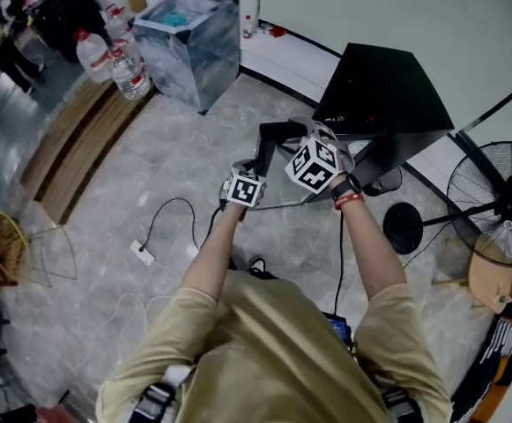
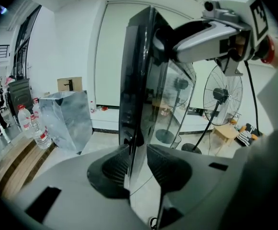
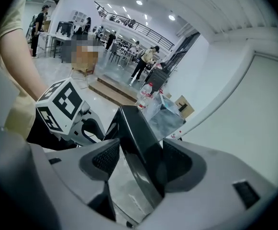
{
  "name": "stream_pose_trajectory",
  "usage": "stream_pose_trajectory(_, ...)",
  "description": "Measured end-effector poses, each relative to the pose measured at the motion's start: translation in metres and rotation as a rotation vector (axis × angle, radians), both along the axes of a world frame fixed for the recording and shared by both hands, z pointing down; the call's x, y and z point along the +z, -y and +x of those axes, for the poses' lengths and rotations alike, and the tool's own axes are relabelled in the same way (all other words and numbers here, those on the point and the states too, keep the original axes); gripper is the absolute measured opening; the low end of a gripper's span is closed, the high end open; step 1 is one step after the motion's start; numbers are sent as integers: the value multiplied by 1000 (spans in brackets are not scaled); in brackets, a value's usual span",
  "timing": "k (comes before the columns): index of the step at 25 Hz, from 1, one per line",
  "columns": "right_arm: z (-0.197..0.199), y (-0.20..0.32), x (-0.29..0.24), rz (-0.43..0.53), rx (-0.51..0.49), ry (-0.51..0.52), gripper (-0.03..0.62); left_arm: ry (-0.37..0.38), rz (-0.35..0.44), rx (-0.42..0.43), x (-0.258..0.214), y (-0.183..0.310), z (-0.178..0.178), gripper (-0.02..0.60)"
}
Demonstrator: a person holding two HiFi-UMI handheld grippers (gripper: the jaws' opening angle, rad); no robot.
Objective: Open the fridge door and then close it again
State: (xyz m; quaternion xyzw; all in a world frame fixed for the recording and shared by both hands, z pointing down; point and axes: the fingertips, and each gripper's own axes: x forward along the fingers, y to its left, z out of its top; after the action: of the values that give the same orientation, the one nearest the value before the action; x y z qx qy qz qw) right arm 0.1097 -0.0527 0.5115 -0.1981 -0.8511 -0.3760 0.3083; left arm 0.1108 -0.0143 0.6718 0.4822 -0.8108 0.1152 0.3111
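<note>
Fridge door (image 2: 134, 80) stands edge-on between the pads of the left gripper (image 2: 138, 164), which clamp it. The jaws of the right gripper (image 3: 141, 159) are apart around the door's upper corner. The labels on the bottles (image 2: 36, 128) are too small to read. Only the head view shows the black fridge (image 1: 388, 95) from above, near the wall.

the fridge (image 1: 383, 86) stands before the person, its door (image 2: 136, 80) swung out towards them. the door's side edge sits between the jaws of the left gripper (image 2: 138, 164). its top corner sits between those of the right gripper (image 3: 139, 162), higher up. left of the fridge stands a bin (image 1: 189, 42), with water bottles (image 1: 115, 60) just beside it on its left. a fan (image 1: 493, 201) stands right of the fridge.
</note>
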Motion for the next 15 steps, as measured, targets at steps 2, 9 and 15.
stream_pose_trajectory(2, -1, 2, -4, -32, 29, 24, 282, 22, 26, 0, -15, -4, -1, 117)
stream_pose_trajectory(9, 5, 0, -26, -204, 165, 139, 282, 101, 163, -64, -78, -40, -11, 117)
stream_pose_trajectory(15, 11, -1, -57, -400, 277, 274, 266, 195, 243, -114, -129, -63, -26, 115)
